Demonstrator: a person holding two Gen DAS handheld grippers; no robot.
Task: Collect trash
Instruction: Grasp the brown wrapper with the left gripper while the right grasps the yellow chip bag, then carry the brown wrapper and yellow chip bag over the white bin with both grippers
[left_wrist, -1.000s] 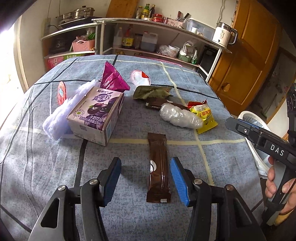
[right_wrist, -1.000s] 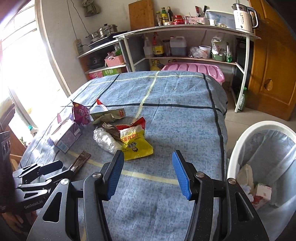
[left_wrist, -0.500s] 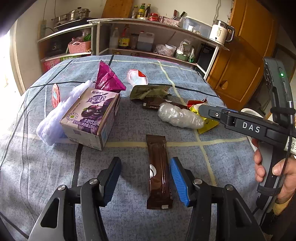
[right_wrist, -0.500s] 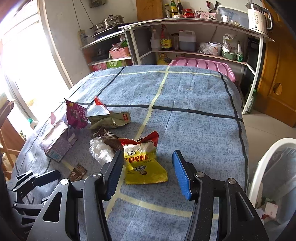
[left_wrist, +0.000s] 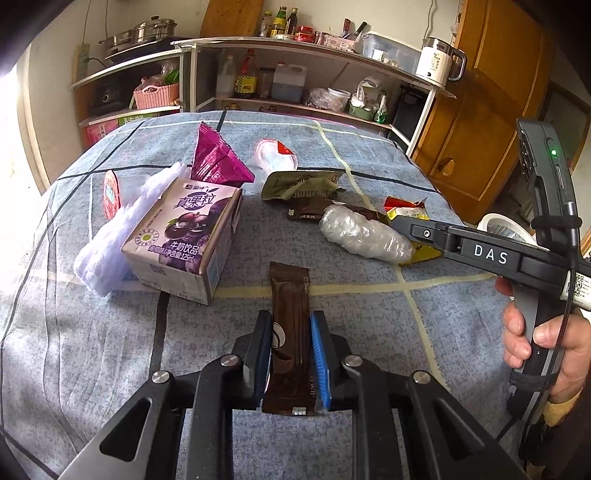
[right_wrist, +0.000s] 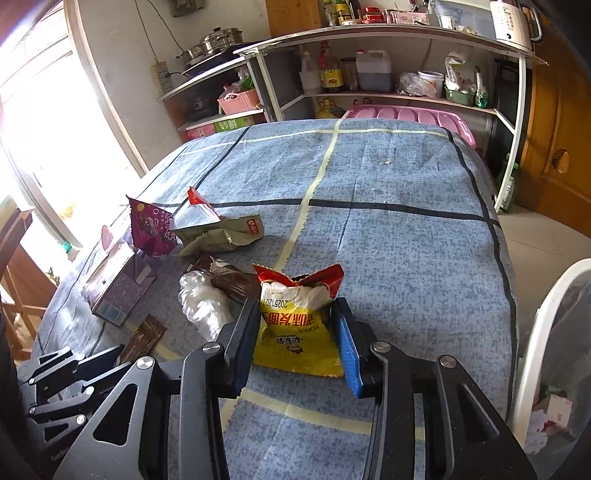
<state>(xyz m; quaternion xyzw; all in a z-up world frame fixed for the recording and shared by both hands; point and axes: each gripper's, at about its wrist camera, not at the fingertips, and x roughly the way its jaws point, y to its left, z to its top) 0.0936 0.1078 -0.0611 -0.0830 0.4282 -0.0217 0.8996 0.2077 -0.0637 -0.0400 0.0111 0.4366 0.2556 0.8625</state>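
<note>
Left wrist view: brown wrapper (left_wrist: 290, 325) flat on the table (left_wrist: 92, 350), left gripper (left_wrist: 290, 356) clamped on its near half. Right gripper (right_wrist: 295, 343) has just been closing; yellow snack bag (right_wrist: 295, 332) sits between its pads, seemingly touching both. Risks: thin wrapper slipping out when lifted; the bag's open, torn top spilling contents. Bin (right_wrist: 535, 332) beside the table edge.

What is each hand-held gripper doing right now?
Left hand-held gripper: shut on the brown wrapper, having just closed.
Right hand-held gripper: jaws just closing, pads against the yellow bag.
</note>
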